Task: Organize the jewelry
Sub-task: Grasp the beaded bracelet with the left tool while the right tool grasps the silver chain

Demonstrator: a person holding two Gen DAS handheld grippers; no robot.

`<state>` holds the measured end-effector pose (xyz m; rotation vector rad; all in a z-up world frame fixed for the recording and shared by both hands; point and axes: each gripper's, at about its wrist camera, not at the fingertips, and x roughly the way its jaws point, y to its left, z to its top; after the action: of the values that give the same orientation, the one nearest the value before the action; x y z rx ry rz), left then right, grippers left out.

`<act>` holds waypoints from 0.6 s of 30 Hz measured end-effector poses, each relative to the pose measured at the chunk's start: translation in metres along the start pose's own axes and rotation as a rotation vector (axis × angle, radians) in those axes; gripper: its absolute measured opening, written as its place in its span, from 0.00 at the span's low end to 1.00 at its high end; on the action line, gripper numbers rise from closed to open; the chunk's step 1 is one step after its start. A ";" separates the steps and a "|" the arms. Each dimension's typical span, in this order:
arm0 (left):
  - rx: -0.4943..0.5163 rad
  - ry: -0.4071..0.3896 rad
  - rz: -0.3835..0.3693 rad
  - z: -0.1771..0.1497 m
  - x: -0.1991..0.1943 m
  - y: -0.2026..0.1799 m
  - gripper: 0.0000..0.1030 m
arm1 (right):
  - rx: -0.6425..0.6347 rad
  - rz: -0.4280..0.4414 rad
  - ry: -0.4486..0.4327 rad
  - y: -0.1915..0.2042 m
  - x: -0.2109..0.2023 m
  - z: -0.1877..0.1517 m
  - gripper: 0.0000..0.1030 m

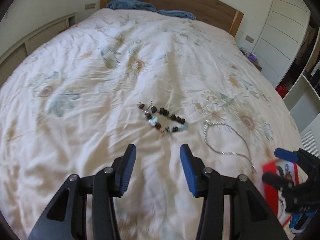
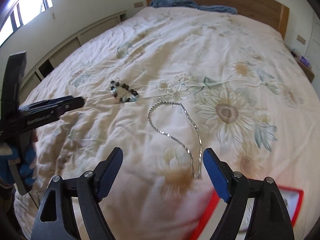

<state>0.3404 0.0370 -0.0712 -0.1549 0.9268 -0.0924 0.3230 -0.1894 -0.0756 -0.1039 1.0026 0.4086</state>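
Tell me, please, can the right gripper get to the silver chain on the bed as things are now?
Probably yes. The right gripper is open and empty, and the silver chain lies flat on the bedspread just ahead of its fingers, with nothing over it. The red box sits nearer, off the path.

Both wrist views angle down, sharing the bed.

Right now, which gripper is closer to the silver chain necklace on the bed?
Right. The right gripper hangs open just short of the silver chain necklace, whose clasp end lies between its fingers. The left gripper faces the beaded bracelet, with the necklace off to its right.
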 end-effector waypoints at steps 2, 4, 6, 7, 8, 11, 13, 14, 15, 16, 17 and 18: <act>0.007 0.017 0.006 0.008 0.025 -0.002 0.43 | -0.011 -0.002 0.024 -0.004 0.018 0.007 0.81; 0.010 0.034 0.015 0.013 0.045 -0.002 0.43 | -0.019 -0.005 0.042 -0.007 0.032 0.013 0.86; 0.014 0.046 0.026 0.018 0.062 -0.001 0.43 | -0.027 -0.001 0.057 -0.009 0.044 0.018 0.88; 0.016 0.050 0.029 0.020 0.069 0.000 0.43 | -0.032 -0.003 0.063 -0.010 0.049 0.021 0.90; 0.018 0.056 0.032 0.022 0.076 0.000 0.43 | -0.041 -0.011 0.069 -0.011 0.055 0.024 0.91; 0.025 0.063 0.030 0.028 0.090 0.000 0.43 | -0.059 -0.028 0.104 -0.011 0.071 0.029 0.93; 0.032 0.066 0.033 0.032 0.098 -0.002 0.43 | -0.064 -0.043 0.130 -0.012 0.081 0.030 0.93; 0.028 0.069 0.032 0.033 0.102 -0.002 0.43 | -0.062 -0.044 0.145 -0.013 0.086 0.030 0.93; 0.024 0.072 0.031 0.034 0.105 -0.002 0.42 | -0.060 -0.046 0.156 -0.013 0.088 0.030 0.93; 0.025 0.072 0.032 0.034 0.107 -0.001 0.42 | -0.057 -0.049 0.170 -0.014 0.092 0.029 0.93; 0.032 0.071 0.034 0.032 0.109 -0.002 0.42 | -0.056 -0.051 0.179 -0.014 0.094 0.027 0.92; 0.042 0.064 0.037 0.030 0.108 -0.002 0.41 | -0.053 -0.059 0.182 -0.014 0.095 0.026 0.84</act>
<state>0.4291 0.0216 -0.1385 -0.0963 0.9900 -0.0829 0.3934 -0.1679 -0.1422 -0.2214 1.1653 0.3763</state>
